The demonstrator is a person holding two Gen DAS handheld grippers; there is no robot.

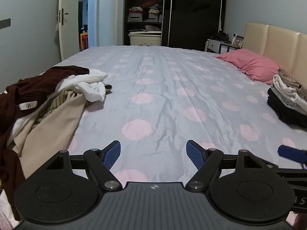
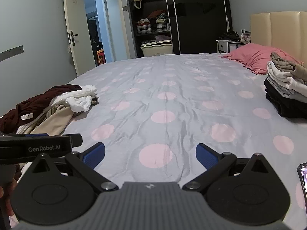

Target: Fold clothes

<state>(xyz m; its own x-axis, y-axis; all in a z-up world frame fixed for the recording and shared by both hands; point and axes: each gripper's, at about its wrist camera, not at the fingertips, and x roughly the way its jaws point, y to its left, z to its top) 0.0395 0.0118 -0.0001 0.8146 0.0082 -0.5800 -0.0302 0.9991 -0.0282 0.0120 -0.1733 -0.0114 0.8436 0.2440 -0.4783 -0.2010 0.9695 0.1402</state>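
Observation:
A heap of unfolded clothes (image 1: 48, 95) lies at the bed's left side: a maroon garment, a white one and a beige one, seen also in the right wrist view as the clothes heap (image 2: 53, 105). A stack of folded clothes (image 1: 287, 99) rests at the right by the headboard, the same folded stack (image 2: 287, 88). My left gripper (image 1: 153, 155) hovers open over the bedsheet with nothing between its blue pads. My right gripper (image 2: 150, 155) is likewise open and holds nothing. The left gripper's body (image 2: 38, 145) shows beside the right one.
The bed (image 1: 163, 88) has a pale blue sheet with pink dots. A pink pillow (image 1: 251, 65) leans at the beige headboard (image 1: 278, 40). Beyond the bed stand a dark wardrobe (image 1: 191, 13) with open shelves and an open door (image 1: 69, 19). A phone (image 2: 303, 184) lies at the right.

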